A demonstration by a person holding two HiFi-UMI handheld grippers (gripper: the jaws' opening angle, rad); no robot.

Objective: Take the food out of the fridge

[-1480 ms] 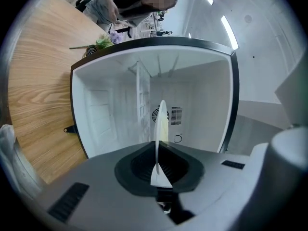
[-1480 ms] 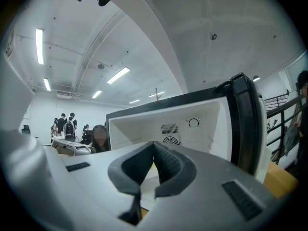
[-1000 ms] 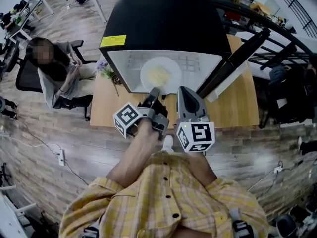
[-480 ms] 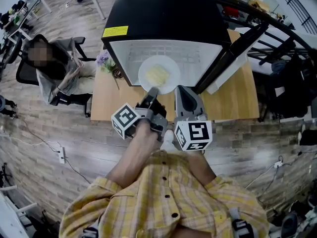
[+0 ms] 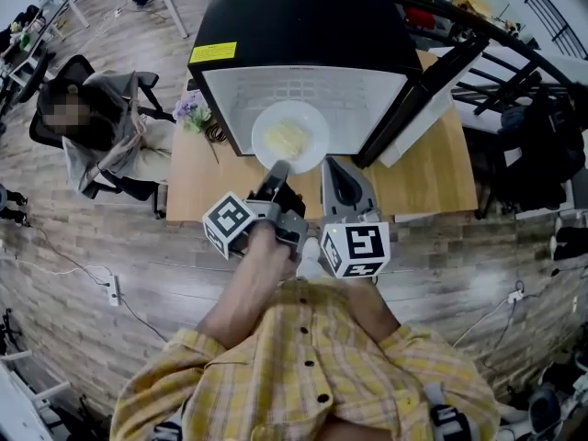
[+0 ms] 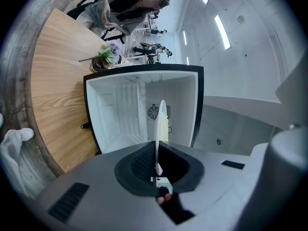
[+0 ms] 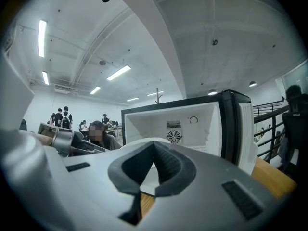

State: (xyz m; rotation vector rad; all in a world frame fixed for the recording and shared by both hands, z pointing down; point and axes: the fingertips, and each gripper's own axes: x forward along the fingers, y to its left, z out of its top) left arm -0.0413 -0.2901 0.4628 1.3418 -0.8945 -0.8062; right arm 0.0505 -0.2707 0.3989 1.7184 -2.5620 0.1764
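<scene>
A white plate (image 5: 290,136) carrying pale yellow food (image 5: 288,140) sits level at the front opening of the black mini fridge (image 5: 303,26). My left gripper (image 5: 278,170) is shut on the plate's near rim. The left gripper view shows the plate (image 6: 161,121) edge-on, clamped between the dark pads of the left gripper (image 6: 156,166), with the white fridge interior (image 6: 120,114) behind it. My right gripper (image 5: 336,169) hangs just right of the plate, shut and holding nothing. In the right gripper view the right gripper (image 7: 154,147) points at the open fridge (image 7: 192,129).
The fridge door (image 5: 423,99) stands swung open to the right. The fridge rests on a wooden table (image 5: 197,191) with a small bunch of flowers (image 5: 195,116) at its left. A person sits in an office chair (image 5: 55,90) further left. A railing (image 5: 496,72) runs behind on the right.
The plate has come forward from inside the fridge to its front opening, held by the left gripper. Both grippers have drawn back toward the person.
</scene>
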